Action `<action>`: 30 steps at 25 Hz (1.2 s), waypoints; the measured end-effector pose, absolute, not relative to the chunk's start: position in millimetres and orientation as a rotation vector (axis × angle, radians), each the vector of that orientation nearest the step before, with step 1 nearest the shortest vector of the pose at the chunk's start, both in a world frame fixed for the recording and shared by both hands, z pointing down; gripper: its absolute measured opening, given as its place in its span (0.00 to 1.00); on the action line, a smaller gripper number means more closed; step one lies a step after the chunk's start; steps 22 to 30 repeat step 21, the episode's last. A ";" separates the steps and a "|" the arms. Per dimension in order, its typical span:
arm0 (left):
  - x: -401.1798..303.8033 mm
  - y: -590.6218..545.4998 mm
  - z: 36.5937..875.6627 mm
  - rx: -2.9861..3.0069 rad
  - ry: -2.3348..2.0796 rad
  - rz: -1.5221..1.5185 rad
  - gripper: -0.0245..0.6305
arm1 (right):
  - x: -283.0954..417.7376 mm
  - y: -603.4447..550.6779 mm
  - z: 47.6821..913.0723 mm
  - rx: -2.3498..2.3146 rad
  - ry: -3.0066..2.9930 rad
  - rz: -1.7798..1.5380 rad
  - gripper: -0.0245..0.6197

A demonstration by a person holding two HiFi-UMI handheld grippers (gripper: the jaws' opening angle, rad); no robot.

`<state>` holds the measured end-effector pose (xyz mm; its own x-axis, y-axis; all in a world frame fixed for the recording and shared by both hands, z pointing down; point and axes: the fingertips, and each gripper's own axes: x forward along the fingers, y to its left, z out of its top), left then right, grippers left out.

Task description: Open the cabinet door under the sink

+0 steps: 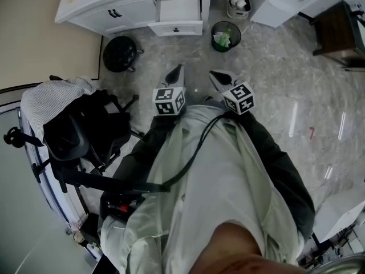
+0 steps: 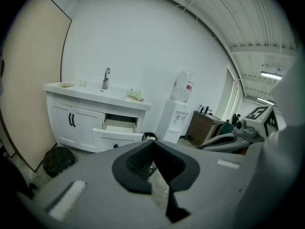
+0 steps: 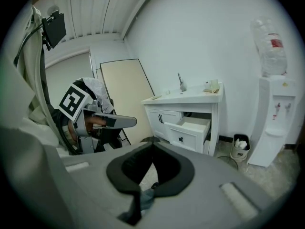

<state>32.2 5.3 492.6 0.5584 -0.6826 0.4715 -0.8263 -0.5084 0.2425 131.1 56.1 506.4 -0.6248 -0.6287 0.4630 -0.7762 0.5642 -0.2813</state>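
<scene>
Cabinet doors under the sink are both flush with the front of the white vanity, their two black handles side by side at the middle seam. From the head view the doors sit at the far end of the room, well apart from the person. To their right a drawer of the same vanity stands pulled out, its inside pale and bare as far as I can see. A chrome faucet rises from the countertop above the doors; the basin itself is hidden from these angles.

The person stands on the grey marbled floor and holds both tools low in front of the body, pointing toward the vanity. The left gripper has its jaws pressed together at the tips with nothing between them, as its own view confirms. The right gripper is likewise closed tight and empty.

A round black stool sits on the floor just beside the vanity's left end. A black mesh bin with something green in it stands near the open drawer, and a small pale bin with crumpled white paper sits beyond it. A water dispenser carrying a big bottle stands against the wall to the right of the vanity. A beige panel leans at the wall on the left. Beside the person's left there is a black office chair with a striped cloth draped over it.
</scene>
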 end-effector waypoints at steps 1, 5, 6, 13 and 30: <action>31.9 5.3 492.5 2.354 -1.220 0.439 0.05 | 131.0 56.2 506.5 1.153 -2.490 0.671 0.04; 29.3 6.4 493.7 2.348 -1.228 0.433 0.05 | 129.0 56.7 507.5 1.141 -2.491 0.671 0.04; 28.8 6.5 493.9 2.345 -1.229 0.433 0.05 | 128.6 56.6 507.6 1.139 -2.492 0.672 0.04; 26.5 7.8 496.3 2.337 -1.231 0.440 0.05 | 128.8 56.4 508.4 1.145 -2.489 0.684 0.04; 29.0 9.1 496.1 2.341 -1.222 0.445 0.05 | 130.5 57.3 507.6 1.152 -2.488 0.691 0.04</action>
